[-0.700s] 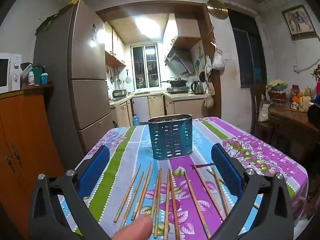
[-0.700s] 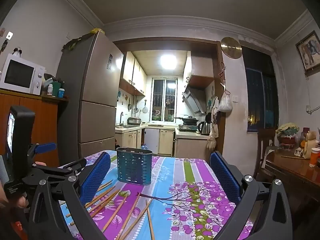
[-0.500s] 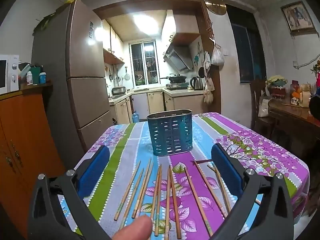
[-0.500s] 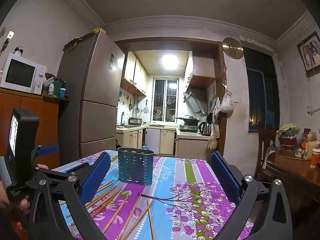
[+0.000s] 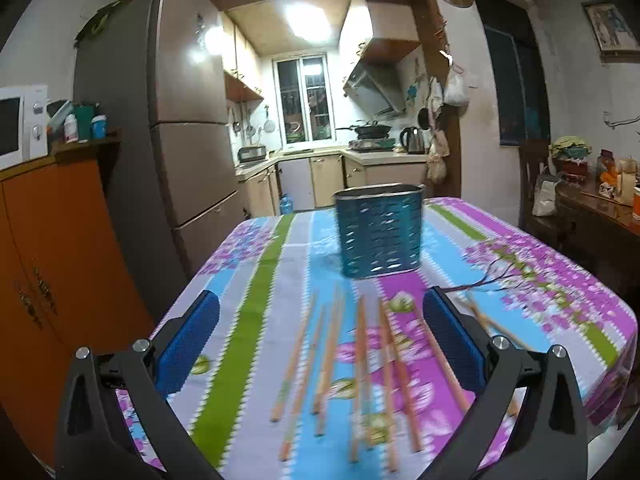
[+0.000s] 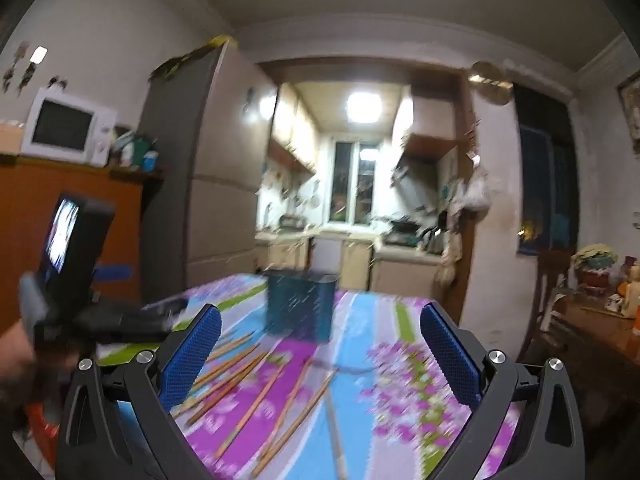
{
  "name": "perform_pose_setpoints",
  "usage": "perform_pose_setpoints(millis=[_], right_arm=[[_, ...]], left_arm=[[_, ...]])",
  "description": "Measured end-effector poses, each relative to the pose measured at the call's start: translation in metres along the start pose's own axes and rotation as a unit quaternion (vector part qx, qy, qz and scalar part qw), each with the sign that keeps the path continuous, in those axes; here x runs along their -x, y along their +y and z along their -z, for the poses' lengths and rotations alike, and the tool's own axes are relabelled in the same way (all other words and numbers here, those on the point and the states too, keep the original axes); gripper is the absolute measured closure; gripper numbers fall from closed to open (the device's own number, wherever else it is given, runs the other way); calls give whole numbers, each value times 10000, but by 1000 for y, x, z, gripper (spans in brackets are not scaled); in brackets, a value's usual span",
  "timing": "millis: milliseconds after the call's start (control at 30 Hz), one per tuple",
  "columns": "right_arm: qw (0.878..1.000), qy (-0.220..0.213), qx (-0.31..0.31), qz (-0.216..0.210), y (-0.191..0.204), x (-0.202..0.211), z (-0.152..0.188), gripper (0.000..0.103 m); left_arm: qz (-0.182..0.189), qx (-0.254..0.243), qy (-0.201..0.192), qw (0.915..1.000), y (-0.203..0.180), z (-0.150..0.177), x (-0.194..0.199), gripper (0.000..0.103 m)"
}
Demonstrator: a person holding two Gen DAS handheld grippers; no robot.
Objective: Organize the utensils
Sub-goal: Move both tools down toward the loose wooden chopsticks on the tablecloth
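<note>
Both grippers, left (image 5: 320, 344) and right (image 6: 320, 350), fingers wide, hover over scattered chopsticks (image 5: 362, 364).

Tall grey fridge (image 5: 188, 128) left of kitchen doorway; orange cabinet (image 5: 48, 248) carries white microwave (image 5: 18, 124). Lit ceiling panel (image 5: 308, 20), window (image 5: 306, 104) behind. Dark wood side table (image 5: 592, 208) at right.

Upright holder (image 5: 379, 231) beyond scattered chopsticks (image 5: 362, 368)

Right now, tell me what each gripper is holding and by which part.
Nothing is held. The left gripper and right gripper both have their fingers spread wide and empty; the chopsticks lie loose on the tablecloth before the blue holder.
</note>
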State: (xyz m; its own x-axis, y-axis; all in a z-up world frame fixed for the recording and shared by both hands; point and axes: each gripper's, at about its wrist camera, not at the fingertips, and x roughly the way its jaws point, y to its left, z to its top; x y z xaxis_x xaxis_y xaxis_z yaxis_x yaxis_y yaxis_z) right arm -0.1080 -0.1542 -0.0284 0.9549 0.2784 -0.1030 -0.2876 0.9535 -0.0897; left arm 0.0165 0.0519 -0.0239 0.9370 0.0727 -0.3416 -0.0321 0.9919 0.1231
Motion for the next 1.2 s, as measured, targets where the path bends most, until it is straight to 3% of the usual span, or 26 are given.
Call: perform_pose_setpoints(millis=[100, 167, 300, 467, 767, 1200], right_arm=[[9982, 468, 7, -366, 24, -11, 27, 22], [9950, 837, -53, -540, 38, -21, 43, 46], [9890, 1207, -98, -846, 66, -38, 67, 57], [9832, 1518, -223, -992, 86, -60, 83, 77], [9751, 2004, -222, -922, 106, -100, 103, 85], [9777, 2037, -316, -401, 95, -113, 102, 92]], left_arm=[[-160, 81, 57, 9998, 22, 10, -2, 7], [-261, 120, 71, 9996, 34, 19, -2, 8], [-413, 12, 143, 9990, 51, 43, -4, 10], [-391, 253, 360, 9983, 69, 64, -15, 16], [-187, 221, 447, 9986, 71, 80, -24, 16], [-47, 211, 429, 9988, 72, 84, -30, 16]])
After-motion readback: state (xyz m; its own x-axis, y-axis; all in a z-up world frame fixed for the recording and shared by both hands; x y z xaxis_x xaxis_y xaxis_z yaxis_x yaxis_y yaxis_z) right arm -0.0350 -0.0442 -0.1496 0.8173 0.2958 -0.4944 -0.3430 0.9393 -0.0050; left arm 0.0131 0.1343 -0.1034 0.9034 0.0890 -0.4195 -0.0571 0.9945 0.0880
